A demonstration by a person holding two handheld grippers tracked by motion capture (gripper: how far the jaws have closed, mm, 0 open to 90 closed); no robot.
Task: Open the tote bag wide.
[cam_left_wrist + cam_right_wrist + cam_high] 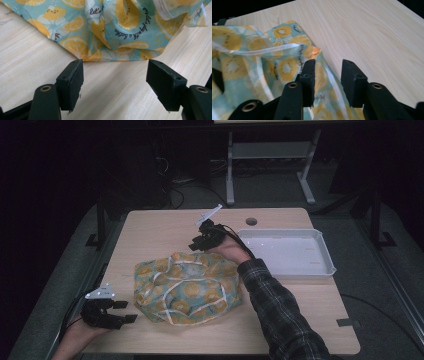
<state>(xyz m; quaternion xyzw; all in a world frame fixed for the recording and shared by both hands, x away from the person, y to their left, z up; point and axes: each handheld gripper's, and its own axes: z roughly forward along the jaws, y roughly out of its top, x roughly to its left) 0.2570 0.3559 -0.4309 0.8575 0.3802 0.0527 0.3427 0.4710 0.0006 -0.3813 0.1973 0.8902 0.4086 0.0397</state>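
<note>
Item: lemon-print cloth (187, 287), crumpled at centre of surface (300, 320); light, limp, slippery.
Grasp the white-piped hem at 12 o'clock; right gripper (200, 242) fingers parted above it, left gripper (122, 311) fingers wide apart, empty.

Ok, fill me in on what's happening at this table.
A person with a two-jaw gripper in each hand is working on a crumpled lemon-print cloth lying on the wooden table. The right gripper sits at the cloth's far edge, its jaws partly open over the fabric without pinching it. The left gripper waits at the near left corner, jaws wide open just short of the cloth. A white tray sits off to the right.
</note>
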